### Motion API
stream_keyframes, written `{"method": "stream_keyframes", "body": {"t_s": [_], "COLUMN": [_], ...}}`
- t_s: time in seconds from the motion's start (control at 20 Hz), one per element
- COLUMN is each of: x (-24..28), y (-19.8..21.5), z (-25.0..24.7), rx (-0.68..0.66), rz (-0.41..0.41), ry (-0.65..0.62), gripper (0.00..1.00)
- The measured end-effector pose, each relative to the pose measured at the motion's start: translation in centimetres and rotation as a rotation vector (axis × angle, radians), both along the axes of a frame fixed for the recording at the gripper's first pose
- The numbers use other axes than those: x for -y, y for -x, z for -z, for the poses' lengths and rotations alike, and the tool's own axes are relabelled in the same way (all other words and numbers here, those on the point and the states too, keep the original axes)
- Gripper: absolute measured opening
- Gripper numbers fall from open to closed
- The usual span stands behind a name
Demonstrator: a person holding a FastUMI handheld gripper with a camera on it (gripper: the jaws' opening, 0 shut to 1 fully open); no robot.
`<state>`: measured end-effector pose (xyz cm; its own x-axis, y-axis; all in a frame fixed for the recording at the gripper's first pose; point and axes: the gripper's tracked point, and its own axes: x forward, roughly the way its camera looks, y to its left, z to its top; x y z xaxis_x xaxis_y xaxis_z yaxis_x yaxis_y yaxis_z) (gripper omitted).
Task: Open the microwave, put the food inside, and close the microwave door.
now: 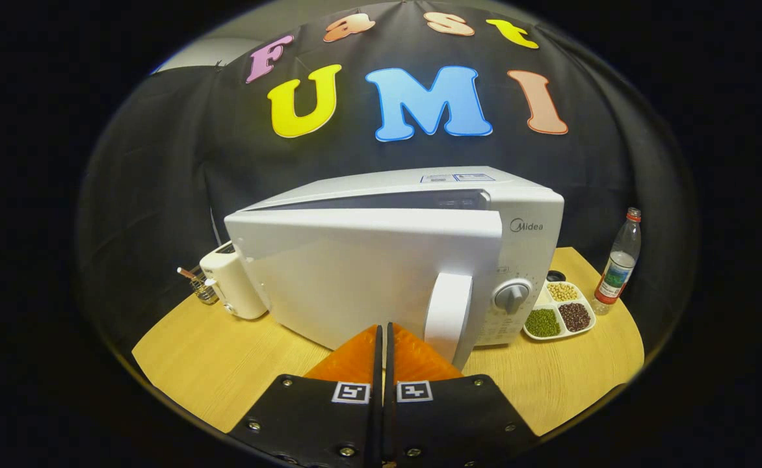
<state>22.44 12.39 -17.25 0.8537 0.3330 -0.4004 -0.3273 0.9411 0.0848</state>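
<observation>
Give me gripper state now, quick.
Gripper: shut, fingers together with nothing between them, tips just ahead of the white microwave's door, left of its white handle.

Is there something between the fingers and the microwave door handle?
Nothing visible. The gripper has its fingers closed together, empty, right before the microwave door. The handle is just beside the fingertips, with no object between.

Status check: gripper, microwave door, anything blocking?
Gripper shut, empty, fingertips just short of the door. White microwave door ajar, white vertical handle just right of the fingertips. Nothing between gripper and door; white toaster off to the left.
</observation>
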Motion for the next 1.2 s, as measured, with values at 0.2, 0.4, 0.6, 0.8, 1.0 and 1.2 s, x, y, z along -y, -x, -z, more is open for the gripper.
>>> {"method": "stream_keyframes", "body": {"t_s": [0.2, 0.4, 0.6, 0.8, 1.0, 1.2], "x": [-0.1, -0.5, -1.6, -2.1, -1.7, -1.1], "y": [-2.2, -4.4, -5.4, -6.4, -5.9, -2.9], "z": [-0.3, 0.0, 0.7, 0.8, 0.2, -5.0], "rx": [0.012, 0.016, -0.024, 0.015, 0.008, 0.124], "rz": [0.021, 0.043, 0.04, 0.055, 0.099, 0.104], "ry": [-0.004, 0.001, -0.037, 0.04, 0.058, 0.063], "gripper": [0.01, 0.01, 0.01, 0.01, 0.02, 0.02]}}
